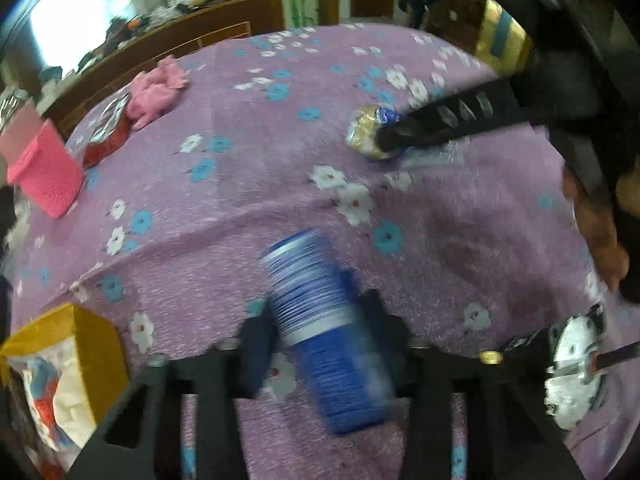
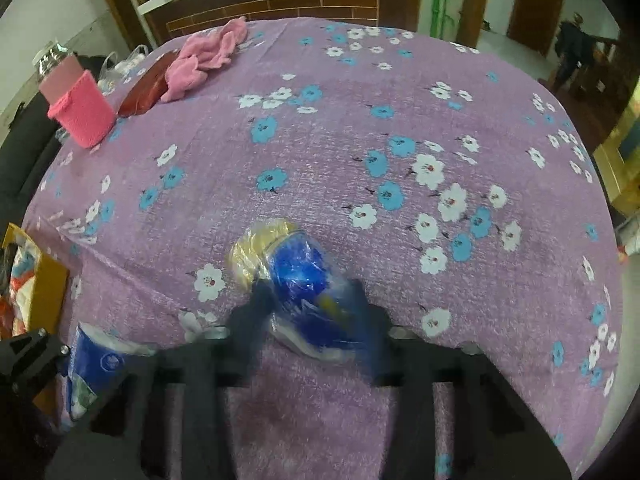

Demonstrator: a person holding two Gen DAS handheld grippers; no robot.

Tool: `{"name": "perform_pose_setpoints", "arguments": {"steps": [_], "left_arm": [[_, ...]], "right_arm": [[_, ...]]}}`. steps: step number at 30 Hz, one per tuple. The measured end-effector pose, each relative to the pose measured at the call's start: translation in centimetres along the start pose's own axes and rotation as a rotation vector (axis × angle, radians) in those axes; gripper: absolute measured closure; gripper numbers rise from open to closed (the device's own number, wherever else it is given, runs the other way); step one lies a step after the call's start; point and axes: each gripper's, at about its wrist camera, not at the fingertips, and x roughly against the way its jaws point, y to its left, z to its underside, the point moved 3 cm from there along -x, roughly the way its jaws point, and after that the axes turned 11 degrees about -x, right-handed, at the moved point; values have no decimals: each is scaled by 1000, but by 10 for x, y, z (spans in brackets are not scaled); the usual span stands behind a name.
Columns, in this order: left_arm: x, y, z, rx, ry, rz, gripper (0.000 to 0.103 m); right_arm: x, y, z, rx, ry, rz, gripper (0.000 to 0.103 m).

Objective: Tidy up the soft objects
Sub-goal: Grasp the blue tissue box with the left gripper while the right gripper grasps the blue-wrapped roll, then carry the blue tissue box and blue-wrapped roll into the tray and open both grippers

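Note:
My left gripper [image 1: 316, 332] is shut on a blue ribbed roll with white bands [image 1: 320, 328], held over the purple flowered bedspread [image 1: 248, 184]. My right gripper [image 2: 308, 304] is shut on a clear plastic packet with blue and yellow contents [image 2: 296, 276]; it also shows in the left wrist view [image 1: 372, 132] at the tip of the right gripper's fingers [image 1: 424, 124]. A pink crumpled cloth [image 2: 208, 56] and a dark red item [image 2: 146, 88] lie at the bed's far left. A pink knitted container [image 2: 82, 110] stands near them.
A yellow box holding soft white, red and blue things [image 1: 60, 372] stands at the bed's left front edge and shows in the right wrist view [image 2: 36, 288]. A blue-and-white packet [image 2: 100, 364] lies beside it. A wooden headboard [image 2: 280, 4] runs behind the bed.

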Motion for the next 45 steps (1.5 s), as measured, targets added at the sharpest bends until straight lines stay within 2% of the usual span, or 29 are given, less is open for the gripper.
{"name": "perform_pose_setpoints", "arguments": {"steps": [2,3,6,9,10,11,12,13,14,19,20,21,22,26,29,31,33,36,41,45], "left_arm": [[6,10,2,47,-21,22,76],[11,16,3,82,-35,58,76],[27,22,10,101,-67,52,77],[47,18,19,101,-99,60,77],[52,18,22,104,-108,66,77],[59,16,26,106,-118,71,77],[67,15,32,106,-129,76,77],[75,17,37,107,-136,81,76],[83,15,42,112,-141,87,76],[109,17,62,132,-162,111,76],[113,18,65,138,-164,117,76],[116,19,68,146,-169,126,76],[118,19,70,152,-171,132,76],[127,26,82,188,-189,154,76],[135,32,91,218,-212,160,76],[148,40,102,242,-233,158,76],[166,50,118,277,-260,141,76],[192,69,151,340,-281,85,75],[219,100,224,474,-259,-21,75],[228,109,269,536,-230,-89,75]], "right_arm": [[9,-5,1,-27,3,-15,97],[12,-7,2,-37,3,-13,100],[23,-12,7,-57,-18,-6,102],[36,-16,6,-98,-62,-57,99],[38,-17,4,-113,-66,-63,87],[38,-18,2,-119,-69,-52,66],[37,-18,-1,-109,-78,-21,53],[35,-16,-2,-98,-82,-8,35],[31,-14,-4,-79,-83,8,33],[-1,-5,-6,15,-37,136,34],[-7,-5,-5,15,-21,140,44],[-10,-6,-3,-1,-6,115,60],[-11,-9,-1,-22,9,106,62],[3,-13,3,-39,-11,91,64],[36,-7,12,-41,-63,87,64],[58,2,16,-33,-95,68,64],[85,16,24,-25,-118,14,64],[112,45,40,9,-124,-67,64],[118,113,71,102,-84,-180,64],[109,164,98,171,-41,-235,63]]}}
